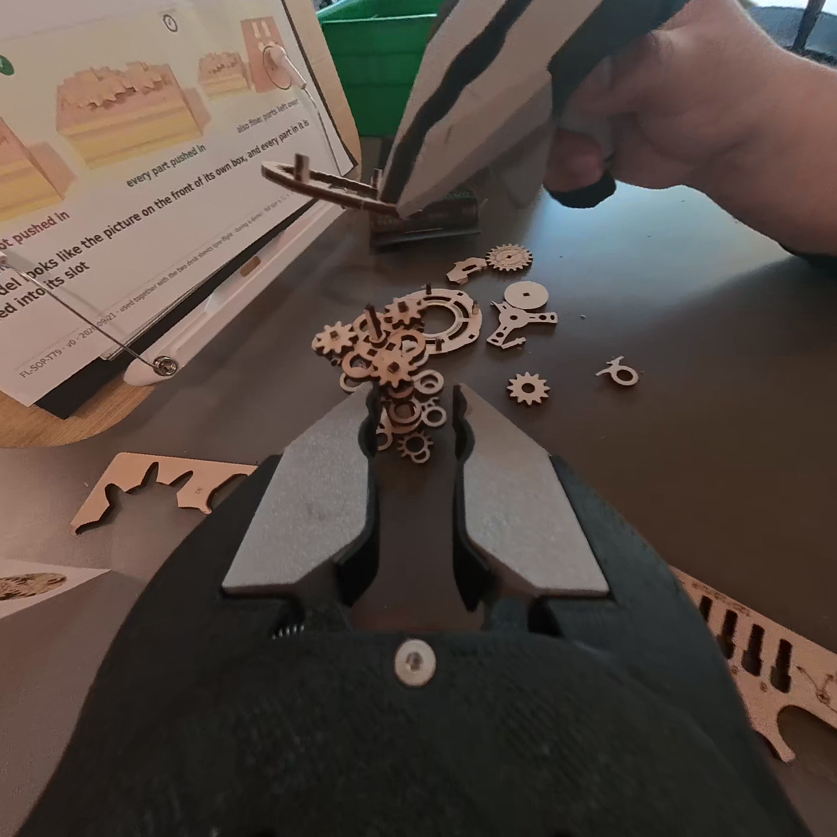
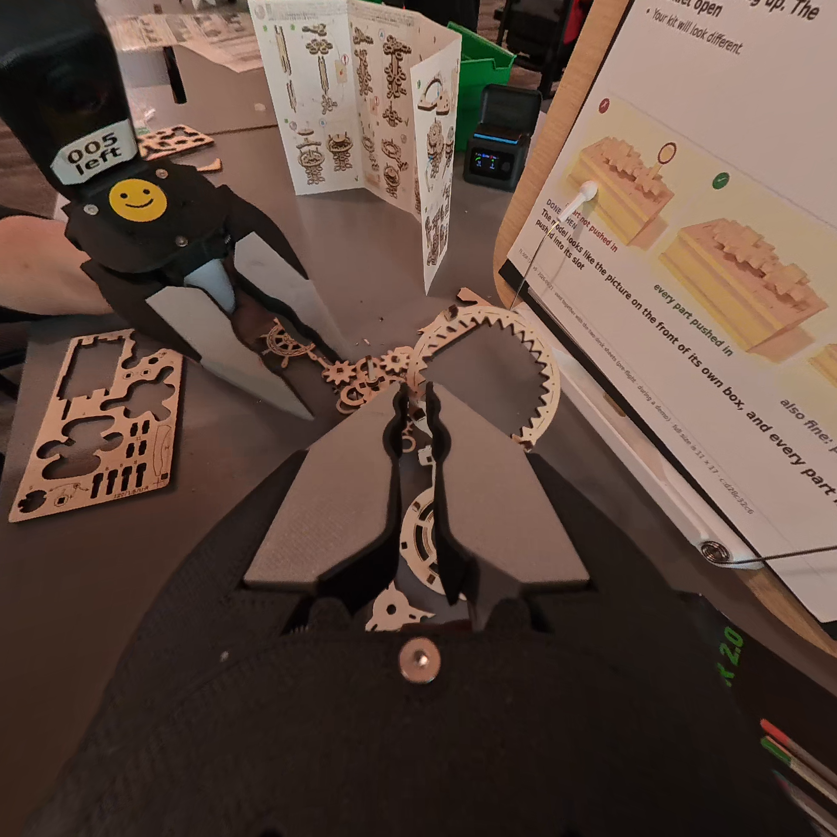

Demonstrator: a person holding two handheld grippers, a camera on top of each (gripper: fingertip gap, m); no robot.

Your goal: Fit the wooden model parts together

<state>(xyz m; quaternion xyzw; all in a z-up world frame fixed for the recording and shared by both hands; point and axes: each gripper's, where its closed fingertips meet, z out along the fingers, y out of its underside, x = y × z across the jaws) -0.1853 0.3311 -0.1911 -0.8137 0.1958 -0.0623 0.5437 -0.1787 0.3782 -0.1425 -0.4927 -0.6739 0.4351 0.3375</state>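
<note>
Between the right claw (image 2: 414, 392) tips, at the centre of the right wrist view, a toothed ring (image 2: 527, 362) is pinched by its edge, the jaws nearly shut on the thin wood; the ring fans out to the upper right of the tips, teeth facing inward. In the left wrist view that same ring shows edge-on at upper centre, held clear above the desk (image 1: 656, 362). Left claw (image 1: 414, 394) stands part open with nothing between its jaws, tips low over the gear pile (image 1: 385, 353) at mid-frame. From the right claw, the pile (image 2: 362, 376) lies just left of and beyond the tips, so the ring would have to travel down and leftward to meet it. My judgement: the left claw is the nearer one to the pile and best placed to steady or pick a gear. A flat ring plate (image 1: 446, 321) lies just behind the pile, loose gears to its right.
</note>
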